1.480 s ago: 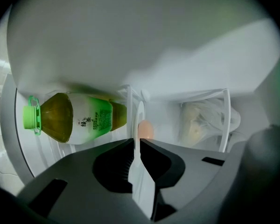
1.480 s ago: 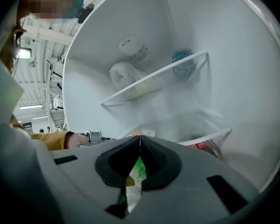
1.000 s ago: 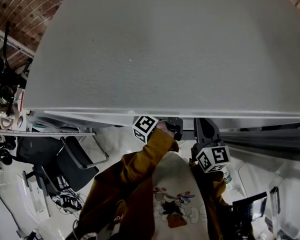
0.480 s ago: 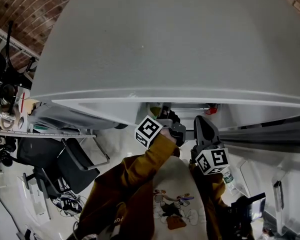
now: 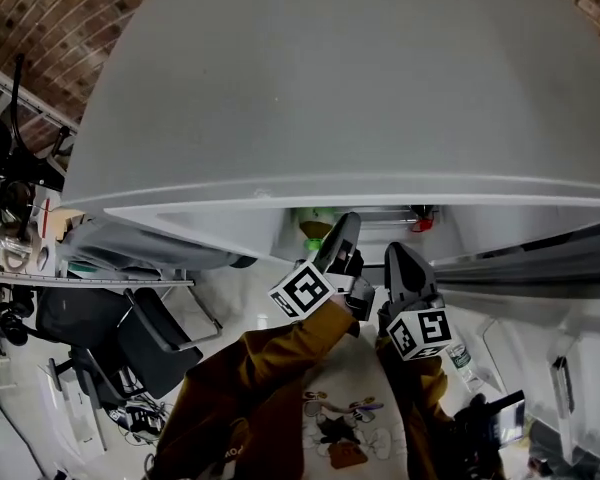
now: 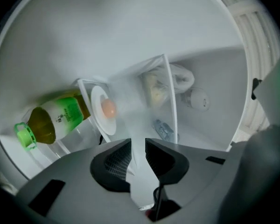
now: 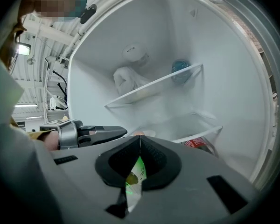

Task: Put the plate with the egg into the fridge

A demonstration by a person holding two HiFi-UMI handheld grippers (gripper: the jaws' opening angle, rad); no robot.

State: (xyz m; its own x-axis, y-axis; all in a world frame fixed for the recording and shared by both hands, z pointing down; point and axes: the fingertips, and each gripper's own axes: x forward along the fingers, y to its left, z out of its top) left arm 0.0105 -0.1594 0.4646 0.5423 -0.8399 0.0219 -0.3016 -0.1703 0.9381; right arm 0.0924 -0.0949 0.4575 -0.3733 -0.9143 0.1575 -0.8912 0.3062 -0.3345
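Note:
A white plate with an egg on it rests on a glass shelf inside the open fridge, next to a green-labelled bottle. My left gripper hangs just in front of that shelf, a little short of the plate. Its jaws stand slightly apart and hold nothing. My right gripper is shut and empty beside it, at the fridge opening. In the head view the left gripper and the right gripper sit side by side under the fridge's grey top.
An upper glass shelf carries a white bag and a blue object. A red can lies on the lower shelf. A black chair and a cluttered rack stand left of the fridge.
The fridge's inside has come into the head view. My left gripper has drawn back towards the person and tilted upward. The right gripper has barely moved.

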